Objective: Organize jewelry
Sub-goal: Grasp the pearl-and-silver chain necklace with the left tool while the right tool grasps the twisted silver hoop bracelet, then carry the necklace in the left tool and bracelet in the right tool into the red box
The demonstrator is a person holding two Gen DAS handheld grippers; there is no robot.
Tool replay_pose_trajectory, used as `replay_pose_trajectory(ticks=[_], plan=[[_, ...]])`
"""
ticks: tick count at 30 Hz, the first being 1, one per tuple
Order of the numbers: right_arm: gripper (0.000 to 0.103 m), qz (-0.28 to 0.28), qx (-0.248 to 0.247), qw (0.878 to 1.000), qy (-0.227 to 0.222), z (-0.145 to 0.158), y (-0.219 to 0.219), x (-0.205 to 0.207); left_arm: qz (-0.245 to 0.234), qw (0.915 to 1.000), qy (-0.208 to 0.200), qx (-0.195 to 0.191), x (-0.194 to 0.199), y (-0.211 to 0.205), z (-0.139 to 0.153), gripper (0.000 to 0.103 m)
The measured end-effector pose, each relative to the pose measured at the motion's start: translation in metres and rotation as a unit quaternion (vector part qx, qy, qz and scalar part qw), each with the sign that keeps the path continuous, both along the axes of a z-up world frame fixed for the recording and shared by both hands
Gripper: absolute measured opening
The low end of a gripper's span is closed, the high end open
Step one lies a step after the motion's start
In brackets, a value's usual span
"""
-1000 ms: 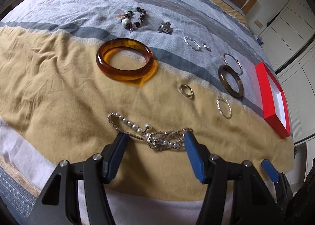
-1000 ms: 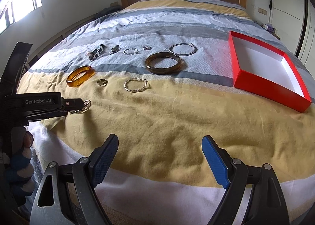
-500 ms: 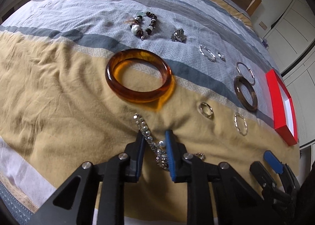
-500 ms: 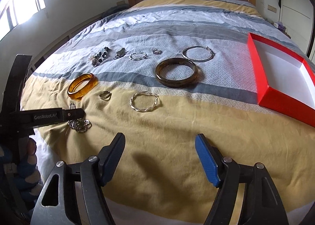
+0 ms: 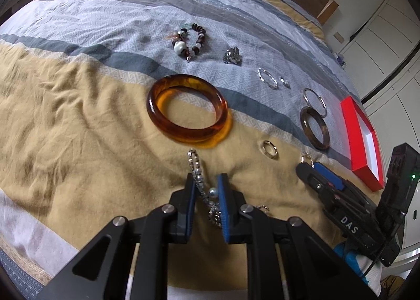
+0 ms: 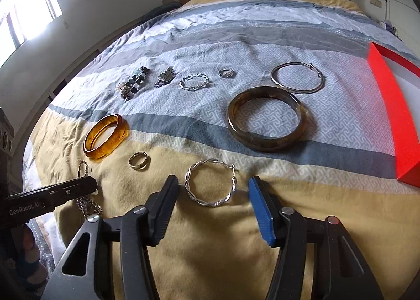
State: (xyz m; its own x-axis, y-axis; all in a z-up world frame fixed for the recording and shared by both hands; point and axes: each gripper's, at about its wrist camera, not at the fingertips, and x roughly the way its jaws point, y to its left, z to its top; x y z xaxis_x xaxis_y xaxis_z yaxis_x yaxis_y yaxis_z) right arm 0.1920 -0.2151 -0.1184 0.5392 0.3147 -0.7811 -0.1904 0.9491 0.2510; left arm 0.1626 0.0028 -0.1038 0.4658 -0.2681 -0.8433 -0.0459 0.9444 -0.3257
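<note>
Left wrist view: the left gripper (image 5: 206,189) has just been closed down on the rhinestone and pearl chain (image 5: 202,187), which is pinched between its narrow jaws low on the tan band of the bedspread (image 5: 78,116). The right gripper (image 6: 214,203) has also been closing, yet its jaws are seen standing apart on either side of the twisted silver bangle (image 6: 211,182), with nothing pressed (no contact can be made out). The red box (image 6: 393,116) is shown with its white floor bare as far as it is visible, so no piece is judged stowed yet. Left on the cover are the amber bangle (image 5: 186,113), dark brown bangle (image 6: 266,121), gold ring (image 6: 139,160), thin silver hoop (image 6: 298,77), beaded bracelet (image 5: 190,41) and smaller silver pieces.
</note>
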Motion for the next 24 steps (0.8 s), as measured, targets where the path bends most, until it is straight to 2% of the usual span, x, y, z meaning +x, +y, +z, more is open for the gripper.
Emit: replay_pose_trajectory(ticks=[1,7,15,24], plan=[[0.041,0.003,0.000,1.000,0.004,-0.002,0.002,0.002,-0.001,1.0000,-0.001,0.000,-0.001,0.000,0.001,0.015],[0.041,0.011,0.004,1.000,0.009,0.003,0.002,-0.007,-0.007,0.9999,-0.012,0.003,-0.010,-0.002,0.013,0.015],[0.041,0.003,0.021,1.000,-0.001,0.028,-0.012,-0.050,-0.014,0.9990,-0.039,0.018,-0.030,-0.011,0.046,0.014],[0.041,-0.035,0.022,0.998,-0.037,0.069,-0.065,-0.091,-0.048,0.9974,-0.053,0.012,-0.044,-0.049,0.075,0.014]])
